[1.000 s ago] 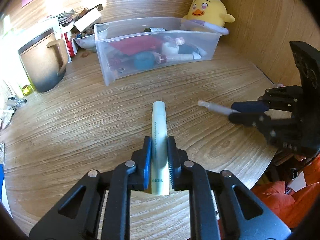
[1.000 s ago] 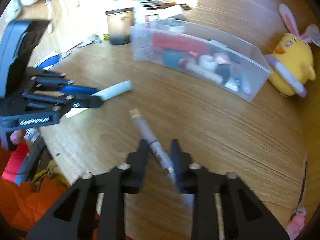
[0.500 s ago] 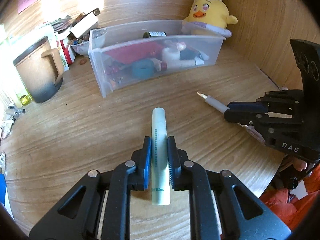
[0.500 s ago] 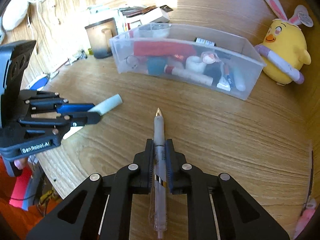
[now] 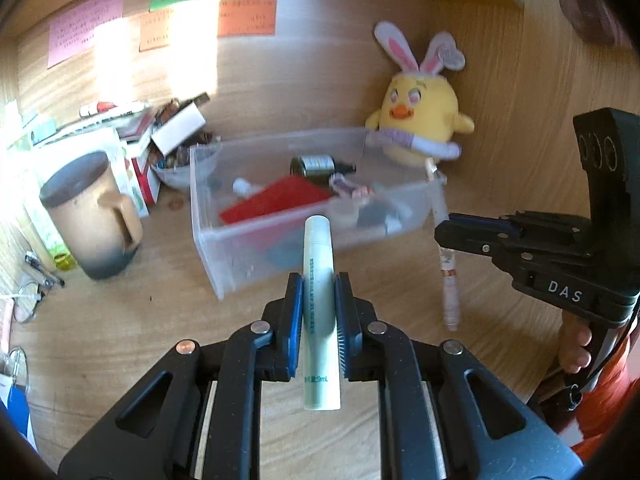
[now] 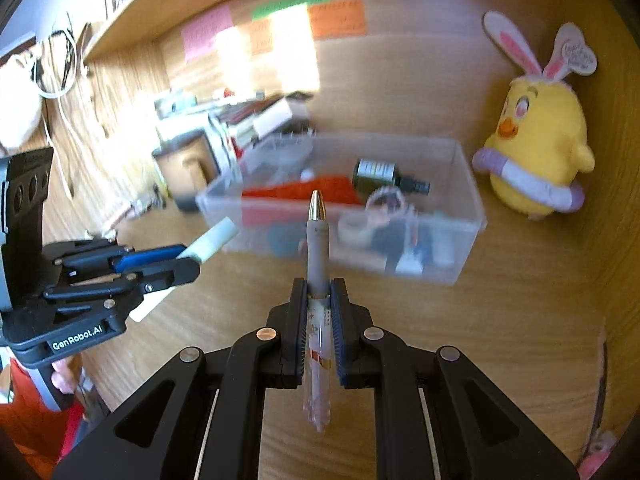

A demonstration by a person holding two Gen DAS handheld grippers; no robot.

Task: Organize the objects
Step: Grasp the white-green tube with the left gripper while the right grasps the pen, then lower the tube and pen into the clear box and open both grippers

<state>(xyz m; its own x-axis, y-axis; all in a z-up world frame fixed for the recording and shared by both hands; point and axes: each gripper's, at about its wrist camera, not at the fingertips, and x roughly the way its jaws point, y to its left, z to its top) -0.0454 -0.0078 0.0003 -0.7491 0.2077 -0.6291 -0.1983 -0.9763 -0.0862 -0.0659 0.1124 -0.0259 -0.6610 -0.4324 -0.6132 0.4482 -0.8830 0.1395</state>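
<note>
Two grippers each carry one item toward the clear bin [image 5: 224,264], which lies straight ahead and farther off on the wooden desk [image 5: 120,320]. On the left, the left gripper [image 5: 318,316] is clamped on a pale green tube [image 5: 318,264], its long axis pointing at the bin's near wall. To the right, the right gripper [image 6: 319,316] is clamped on a pen [image 6: 317,248], tip forward toward the bin. Neither looks clearly nearer; I judge both must lift over the near wall before letting go.
</note>
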